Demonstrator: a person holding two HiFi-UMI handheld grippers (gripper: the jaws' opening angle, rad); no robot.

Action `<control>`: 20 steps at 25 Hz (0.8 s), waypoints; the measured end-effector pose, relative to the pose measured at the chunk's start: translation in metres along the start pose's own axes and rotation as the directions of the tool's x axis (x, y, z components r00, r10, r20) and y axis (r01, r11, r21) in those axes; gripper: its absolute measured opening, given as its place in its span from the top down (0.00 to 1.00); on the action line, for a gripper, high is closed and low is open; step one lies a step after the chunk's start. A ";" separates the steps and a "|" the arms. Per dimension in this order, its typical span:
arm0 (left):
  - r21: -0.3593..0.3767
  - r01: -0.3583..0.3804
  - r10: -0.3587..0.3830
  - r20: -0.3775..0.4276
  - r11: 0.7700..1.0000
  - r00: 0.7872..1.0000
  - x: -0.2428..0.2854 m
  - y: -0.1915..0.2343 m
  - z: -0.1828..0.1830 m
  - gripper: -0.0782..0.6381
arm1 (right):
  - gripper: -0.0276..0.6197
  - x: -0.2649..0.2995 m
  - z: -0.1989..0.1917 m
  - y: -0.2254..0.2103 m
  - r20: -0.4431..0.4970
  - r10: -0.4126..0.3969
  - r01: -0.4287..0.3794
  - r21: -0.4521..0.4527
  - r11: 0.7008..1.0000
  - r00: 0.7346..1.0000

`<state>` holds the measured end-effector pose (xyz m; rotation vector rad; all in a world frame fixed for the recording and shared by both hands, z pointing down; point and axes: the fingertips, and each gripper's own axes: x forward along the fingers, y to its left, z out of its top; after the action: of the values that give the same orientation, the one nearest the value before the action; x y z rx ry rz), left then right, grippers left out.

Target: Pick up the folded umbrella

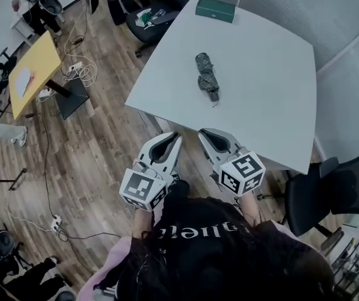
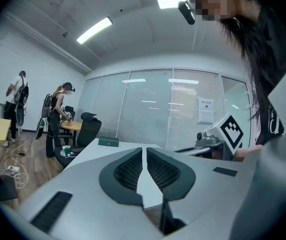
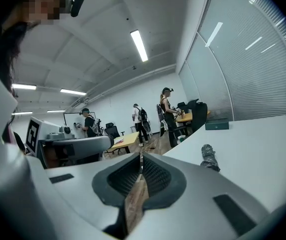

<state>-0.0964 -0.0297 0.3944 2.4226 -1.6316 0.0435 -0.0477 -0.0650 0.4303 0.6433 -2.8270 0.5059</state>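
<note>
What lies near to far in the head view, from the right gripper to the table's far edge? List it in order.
right gripper → folded umbrella → green box

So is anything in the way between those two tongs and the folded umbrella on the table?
Nothing visible. Only bare white table lies between the folded umbrella and the left tongs and right tongs, which hover off its near edge. The green box sits beyond the umbrella, at the far edge.

folded umbrella [image 1: 206,76] | dark grey | lying flat (mid-table) | untouched
</note>
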 end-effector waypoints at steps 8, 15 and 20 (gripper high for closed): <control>-0.010 0.046 -0.046 0.001 0.999 0.999 0.000 0.059 0.006 0.84 | 0.91 0.056 0.009 0.005 -0.015 -0.044 0.044 -0.004 0.999 0.999; -0.017 0.066 -0.067 -0.004 0.998 0.998 0.000 0.088 0.007 0.84 | 0.91 0.077 0.010 0.007 -0.027 -0.079 0.079 -0.008 0.997 0.996; -0.019 0.103 -0.103 -0.016 0.995 0.995 0.009 0.088 0.007 0.84 | 0.91 0.078 0.011 0.000 -0.026 -0.110 0.110 0.001 0.994 0.994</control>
<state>-0.1746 -0.0706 0.4039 2.4819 -1.4909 0.0323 -0.1180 -0.0985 0.4410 0.7820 -2.7481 0.4948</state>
